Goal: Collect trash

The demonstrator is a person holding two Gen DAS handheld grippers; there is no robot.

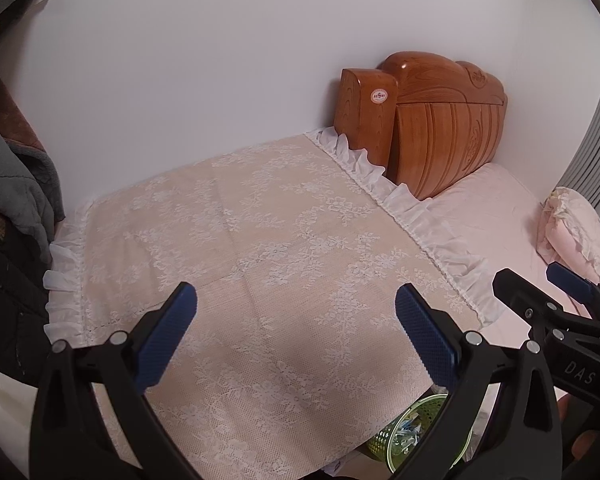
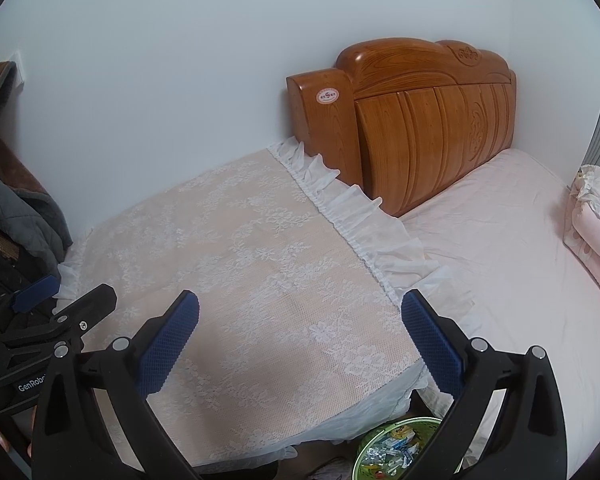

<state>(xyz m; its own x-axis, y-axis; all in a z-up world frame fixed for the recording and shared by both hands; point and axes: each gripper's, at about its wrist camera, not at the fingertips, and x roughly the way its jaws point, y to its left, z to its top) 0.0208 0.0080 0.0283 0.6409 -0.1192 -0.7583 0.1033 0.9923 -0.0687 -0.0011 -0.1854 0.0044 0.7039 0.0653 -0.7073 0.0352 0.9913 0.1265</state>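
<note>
Both grippers, left (image 1: pixel 296 320) and right (image 2: pixel 300 328), gape empty above lace cloth (image 1: pixel 260 220).

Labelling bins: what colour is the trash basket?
Green basket, perforated wall, wrappers inside; clearest in the right wrist view.

Soft, even indoor light fills both wrist views, with no lamp or window visible and the pale wall (image 2: pixel 160 80) rendered in a cool grey-blue cast. Shadows are faint: a diffuse dark patch lies on the lace cover (image 1: pixel 260 240) near the fingers. A glossy highlight sits on the wooden headboard (image 2: pixel 432 120), brightest along its curved top. Fisheye distortion bows straight edges and darkens the corners into a black vignette. Focus is reasonably sharp at centre, while detail softens toward the rim and fine grain shows throughout.
</note>
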